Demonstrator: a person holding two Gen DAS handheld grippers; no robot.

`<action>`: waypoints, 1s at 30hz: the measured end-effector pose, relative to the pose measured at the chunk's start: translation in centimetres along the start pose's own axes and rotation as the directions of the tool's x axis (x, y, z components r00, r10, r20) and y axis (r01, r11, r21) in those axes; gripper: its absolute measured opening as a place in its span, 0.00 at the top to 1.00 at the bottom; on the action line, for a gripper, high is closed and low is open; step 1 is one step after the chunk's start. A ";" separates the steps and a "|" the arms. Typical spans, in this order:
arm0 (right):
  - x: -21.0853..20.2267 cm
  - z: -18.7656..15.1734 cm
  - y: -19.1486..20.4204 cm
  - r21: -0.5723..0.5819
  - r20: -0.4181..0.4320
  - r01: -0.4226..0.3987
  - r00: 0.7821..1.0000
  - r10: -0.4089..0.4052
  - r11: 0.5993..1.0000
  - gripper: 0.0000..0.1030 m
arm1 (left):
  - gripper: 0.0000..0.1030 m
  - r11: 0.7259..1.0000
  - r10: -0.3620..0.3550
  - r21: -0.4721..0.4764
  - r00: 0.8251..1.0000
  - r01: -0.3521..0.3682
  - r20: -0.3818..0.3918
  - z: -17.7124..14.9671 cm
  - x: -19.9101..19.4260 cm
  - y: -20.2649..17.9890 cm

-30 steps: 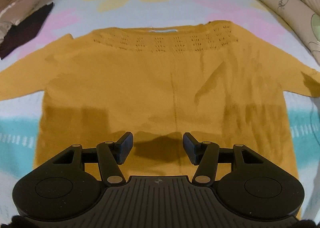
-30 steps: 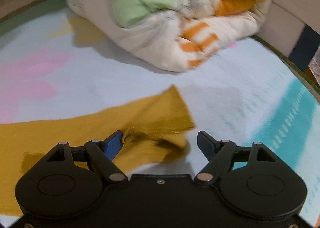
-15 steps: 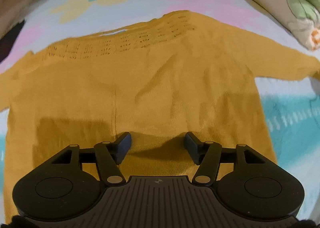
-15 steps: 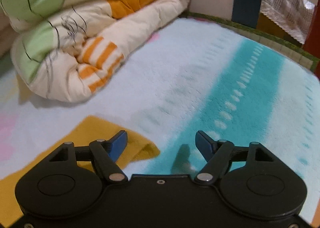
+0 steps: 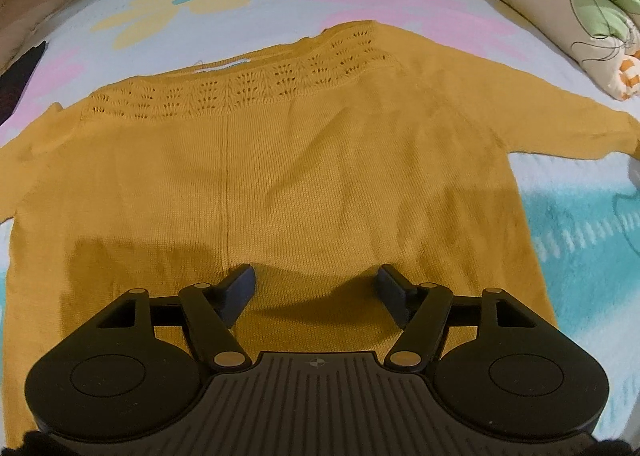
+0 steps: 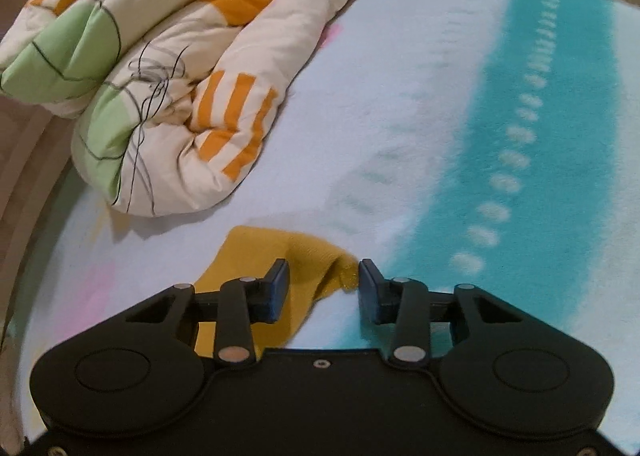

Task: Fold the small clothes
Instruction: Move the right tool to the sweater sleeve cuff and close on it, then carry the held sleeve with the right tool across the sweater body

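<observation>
A mustard-yellow knit sweater lies flat on the patterned blanket, neckline away from me, both sleeves spread out. My left gripper is open and empty, low over the sweater's lower middle near the hem. In the right wrist view the end of the sweater's right sleeve lies between the fingers of my right gripper. That gripper is open, with the cuff's edge close to its right finger. The sleeve end also shows in the left wrist view.
A rolled quilt with green and orange print lies beyond the sleeve end; it also shows in the left wrist view. The blanket has a teal stripe on the right. A dark cloth lies at the far left.
My right gripper has swung around and come back over the sleeve cuff, its fingers narrower than before. My left gripper has shifted over the sweater's lower part, staying open.
</observation>
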State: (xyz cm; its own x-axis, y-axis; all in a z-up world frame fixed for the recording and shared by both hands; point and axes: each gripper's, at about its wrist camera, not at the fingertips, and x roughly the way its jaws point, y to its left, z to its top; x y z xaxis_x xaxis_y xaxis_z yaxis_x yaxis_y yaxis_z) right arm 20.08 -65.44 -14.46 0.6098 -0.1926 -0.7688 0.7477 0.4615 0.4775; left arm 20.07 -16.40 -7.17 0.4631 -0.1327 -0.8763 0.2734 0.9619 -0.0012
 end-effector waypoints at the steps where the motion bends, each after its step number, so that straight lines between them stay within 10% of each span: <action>1: 0.1 -0.2 0.1 -0.007 0.008 -0.005 1.000 0.005 1.000 0.53 | 0.35 1.000 -0.003 -0.003 1.000 0.003 -0.002 0.0 0.0 0.1; 4: 0.2 -0.5 0.8 -0.081 0.028 -0.017 0.999 0.020 0.997 0.80 | 0.36 1.000 -0.011 -0.013 1.000 0.011 -0.006 0.2 0.1 0.2; 8: -1.3 -0.7 3.8 -0.246 0.080 -0.079 0.992 0.101 0.966 0.80 | 0.36 1.000 -0.012 -0.024 1.000 0.012 -0.005 0.1 0.0 0.2; 13: -2.7 -4.0 10.9 -0.602 -0.155 -0.374 0.921 0.357 0.706 0.80 | 0.36 1.000 -0.012 -0.022 1.000 0.012 -0.008 0.0 -0.1 0.0; 16: -1.7 -7.1 14.2 -0.702 -0.276 -0.395 0.918 0.284 0.593 0.72 | 0.36 0.999 -0.024 -0.023 0.999 0.024 -0.022 0.1 -0.2 0.1; 19: -1.0 -8.1 15.6 -0.734 -0.224 -0.314 0.949 0.222 0.602 0.36 | 0.36 0.998 -0.045 -0.040 0.998 0.044 -0.033 0.3 -0.3 0.4; 30: 0.9 -9.0 17.4 -0.682 -0.224 -0.260 0.964 0.143 0.683 0.38 | 0.36 0.996 -0.079 -0.053 0.996 0.076 -0.048 0.4 -0.6 0.9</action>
State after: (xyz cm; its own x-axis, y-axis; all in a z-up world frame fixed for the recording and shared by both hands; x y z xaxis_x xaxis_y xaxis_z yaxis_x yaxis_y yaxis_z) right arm 31.25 -49.80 -10.73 0.6358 0.0741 -0.7683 0.1733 0.9562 0.2357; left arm 20.42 -15.54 -6.43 0.3990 -0.1967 -0.8956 0.2629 0.9603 -0.0938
